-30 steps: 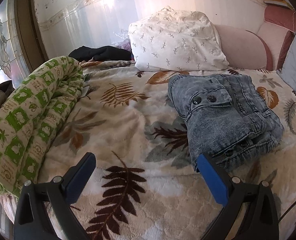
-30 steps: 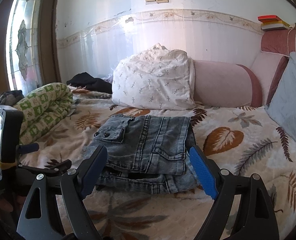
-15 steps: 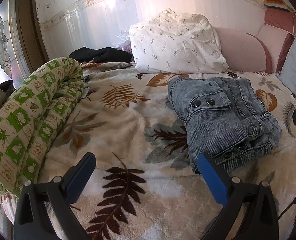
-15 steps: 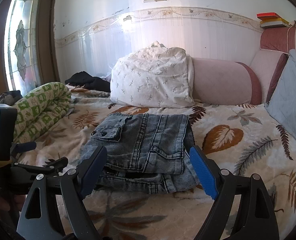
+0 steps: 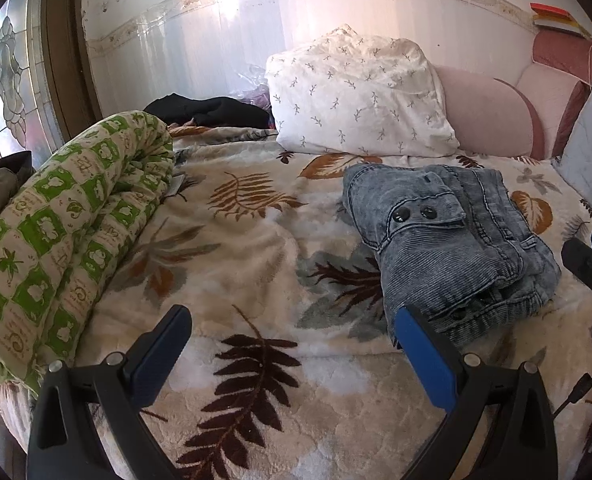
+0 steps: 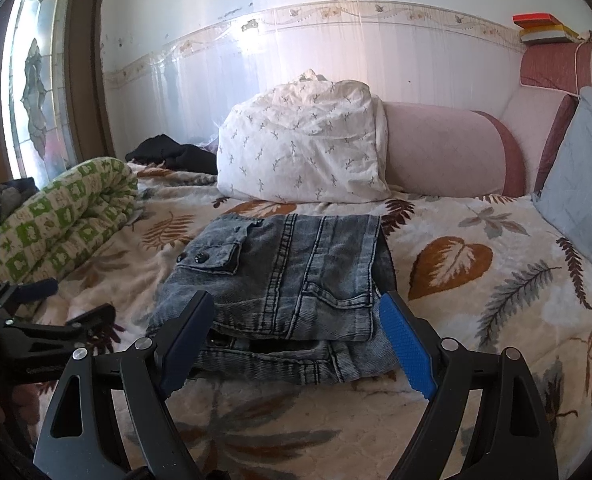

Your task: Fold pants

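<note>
The pants (image 6: 280,280) lie folded into a compact, layered rectangle on the leaf-patterned blanket (image 6: 475,320), in front of the white pillow (image 6: 303,152) and well apart from the rolled green quilt (image 5: 60,232) at the left. The buttoned flap pocket faces up and the stacked edges are roughly aligned along the near side, with one lower layer protruding slightly. Judged from this, the folding is essentially complete; at most a minor squaring of the near edge remains. The right gripper (image 6: 296,340) is held just short of the near edge of the stack, angled downward, jaws spread wide and empty; neither pad touches the denim. The left gripper (image 5: 292,356) is positioned over bare blanket to the left of the pants, likewise angled downward, jaws released with nothing between them. Its right pad overlaps the near corner of the stack in the left wrist view, but contact cannot be confirmed.
</note>
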